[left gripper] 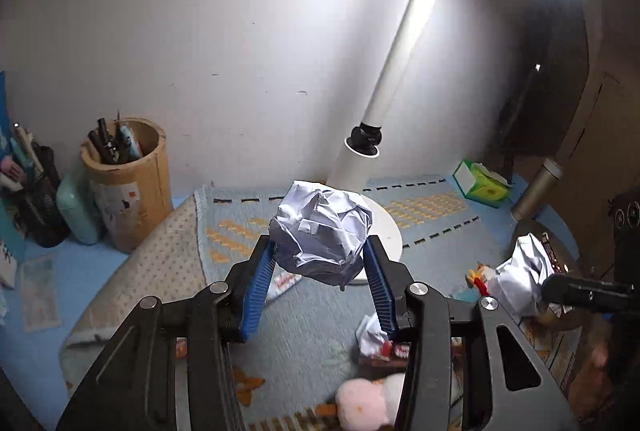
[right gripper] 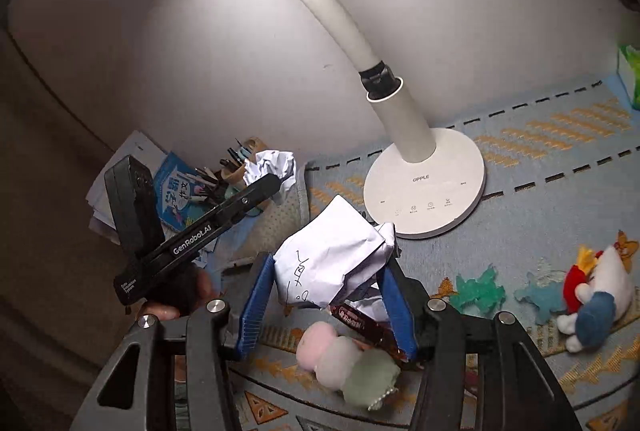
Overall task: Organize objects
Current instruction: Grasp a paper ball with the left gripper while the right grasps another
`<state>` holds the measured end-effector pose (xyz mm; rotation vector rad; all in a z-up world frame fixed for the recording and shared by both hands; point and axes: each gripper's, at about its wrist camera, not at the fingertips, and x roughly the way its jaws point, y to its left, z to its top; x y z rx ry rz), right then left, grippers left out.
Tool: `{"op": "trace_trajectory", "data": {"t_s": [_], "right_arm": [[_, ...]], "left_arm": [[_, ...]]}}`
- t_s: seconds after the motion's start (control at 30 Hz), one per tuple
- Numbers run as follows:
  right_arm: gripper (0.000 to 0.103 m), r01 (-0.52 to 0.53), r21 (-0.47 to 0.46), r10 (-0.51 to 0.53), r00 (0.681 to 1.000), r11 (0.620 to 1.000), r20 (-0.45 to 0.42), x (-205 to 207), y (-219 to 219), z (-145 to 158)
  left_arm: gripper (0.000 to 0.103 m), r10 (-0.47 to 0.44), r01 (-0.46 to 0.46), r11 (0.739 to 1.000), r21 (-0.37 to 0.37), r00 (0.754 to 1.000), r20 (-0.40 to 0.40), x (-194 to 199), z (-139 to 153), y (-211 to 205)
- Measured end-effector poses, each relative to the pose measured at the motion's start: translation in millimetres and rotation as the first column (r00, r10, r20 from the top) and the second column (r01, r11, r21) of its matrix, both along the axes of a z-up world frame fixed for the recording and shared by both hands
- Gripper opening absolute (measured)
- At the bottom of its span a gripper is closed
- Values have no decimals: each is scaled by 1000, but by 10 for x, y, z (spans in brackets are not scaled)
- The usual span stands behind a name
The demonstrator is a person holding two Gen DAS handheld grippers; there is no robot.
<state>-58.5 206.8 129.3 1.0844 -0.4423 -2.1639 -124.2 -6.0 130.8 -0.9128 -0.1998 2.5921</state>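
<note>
Left paper ball (left gripper: 320,231): pinched in the left gripper (left gripper: 320,263), blue pads (left gripper: 260,291) pressing both sides — held up clear of the mat.
Right paper wad (right gripper: 332,259): scribbled on, clamped in the right gripper (right gripper: 326,283), also above the mat.
Mat (right gripper: 540,199): pale blue, under it all — a white desk lamp (right gripper: 424,187) just behind.
Toys: pastel plush (right gripper: 348,363) below, chicken plush (right gripper: 592,295) off right.
</note>
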Motion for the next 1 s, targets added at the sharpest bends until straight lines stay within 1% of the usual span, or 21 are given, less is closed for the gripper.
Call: {"op": "trace_trajectory", "data": {"t_s": [0.07,0.1,0.17,0.2,0.3,0.37,0.43,0.5,0.53,0.6,0.63,0.67,0.73,0.8,0.9,1.0], "right_arm": [[52,27,23,-25,998,999,-62,343,196,123],[52,42,33,-40,996,999,-82,522,293,132],[52,68,53,-62,993,996,-103,824,486,102],[53,67,69,-60,993,995,-103,892,632,78],[53,54,156,-43,996,986,-73,1250,843,-173],[53,52,225,-42,998,973,-49,1416,923,-394],[53,50,280,-44,999,959,-27,1480,936,-638],[53,58,330,-55,998,942,-19,1554,957,-801],[53,62,357,-57,998,932,-23,1575,947,-864],[53,62,393,-52,998,917,-35,1616,935,-981],[53,65,408,-54,998,910,-40,1655,939,-1028],[53,66,407,-54,998,911,-41,1654,931,-1064],[57,91,396,-76,996,914,-52,1669,942,-1071],[71,99,394,-90,995,914,-41,1669,961,-1076],[74,109,396,-100,994,912,-44,1718,1013,-1057],[77,115,383,-112,993,917,-30,1743,1058,-1056]], "left_arm": [[42,-12,12,1000,-3,1000,-1,432,-44,22],[42,-13,13,1000,-10,1000,4,646,-96,45],[42,-15,15,1000,-16,1000,22,1078,-268,31],[43,-13,14,1000,-15,999,46,1277,-384,44],[42,-22,20,1000,17,992,126,1696,-760,57],[42,-10,13,1000,-18,987,159,1879,-989,181],[42,-4,15,997,-72,988,155,2081,-1084,230],[43,-8,22,995,-93,990,139,2138,-1116,311],[45,-17,29,995,-98,992,127,2140,-1117,339],[47,1,17,989,-145,993,119,2107,-1127,395],[51,19,2,985,-172,992,121,2094,-1146,414],[54,25,-1,984,-177,991,130,2067,-1169,414],[72,29,-2,987,-164,986,166,2044,-1209,384],[77,23,0,991,-135,986,167,2061,-1205,343],[79,35,-19,996,-89,982,184,2050,-1199,284],[79,13,-7,1000,-27,981,195,2035,-1171,274]]}}
